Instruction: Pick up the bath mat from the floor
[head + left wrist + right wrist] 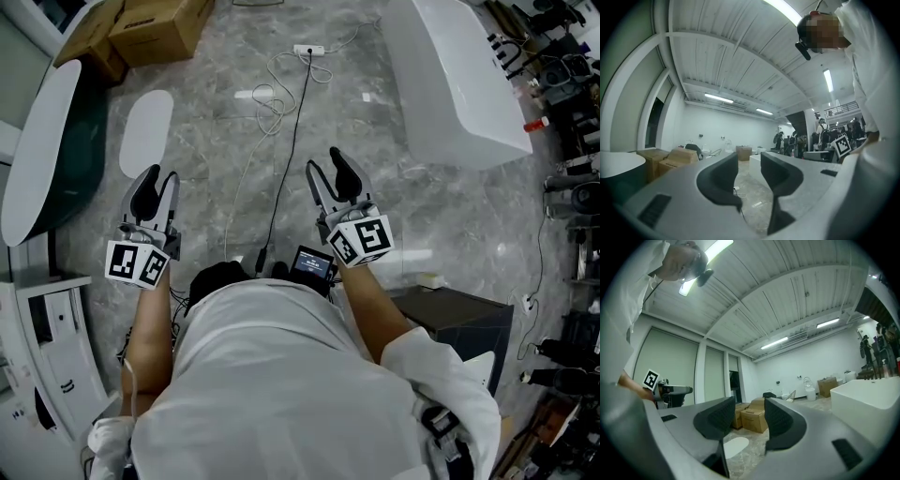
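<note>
The bath mat (145,131) is a plain white oval. It lies flat on the grey marbled floor (394,206), just ahead of the left gripper (159,180) and untouched. The left gripper and the right gripper (326,167) both have their jaws apart with nothing between them. Cardboard boxes (159,28) and a white bathtub (459,84) stand beyond.

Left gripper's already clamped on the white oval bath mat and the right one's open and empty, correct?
No. The left gripper is open with nothing between its jaws, as the left gripper view shows; the bath mat lies on the floor ahead of it, untouched. The right gripper is indeed open and empty.
</note>
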The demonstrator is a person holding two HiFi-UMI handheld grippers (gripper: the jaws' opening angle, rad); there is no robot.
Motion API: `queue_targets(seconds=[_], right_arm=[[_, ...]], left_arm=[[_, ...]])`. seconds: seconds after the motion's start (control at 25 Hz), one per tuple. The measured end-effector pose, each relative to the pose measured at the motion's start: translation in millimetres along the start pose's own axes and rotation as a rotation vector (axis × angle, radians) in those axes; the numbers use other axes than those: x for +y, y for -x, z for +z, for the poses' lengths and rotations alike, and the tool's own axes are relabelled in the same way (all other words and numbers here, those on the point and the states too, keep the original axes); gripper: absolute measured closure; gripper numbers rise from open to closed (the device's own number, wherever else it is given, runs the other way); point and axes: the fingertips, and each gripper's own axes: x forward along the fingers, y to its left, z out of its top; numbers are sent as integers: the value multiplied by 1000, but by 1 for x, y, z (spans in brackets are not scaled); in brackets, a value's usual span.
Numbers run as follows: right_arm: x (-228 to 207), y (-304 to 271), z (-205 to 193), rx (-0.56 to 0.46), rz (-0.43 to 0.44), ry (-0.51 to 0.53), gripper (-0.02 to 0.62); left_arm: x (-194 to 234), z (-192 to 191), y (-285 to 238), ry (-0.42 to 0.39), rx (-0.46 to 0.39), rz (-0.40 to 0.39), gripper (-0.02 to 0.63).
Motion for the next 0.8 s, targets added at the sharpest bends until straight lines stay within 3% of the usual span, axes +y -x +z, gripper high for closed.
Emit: queue_targets(seconds=[0.44,0.64,0.8], right_arm=[[-33,-32,-17,29,-23,-45,390],[-49,-90,-41,73,-21,-41,390],[-62,-156,-38,81,-23,-10,390]], left_arm=[[19,-24,-27,8,40,20,451],[63,-42,-72,12,44,16,451],[121,-41,-120,43,22,38,451]])
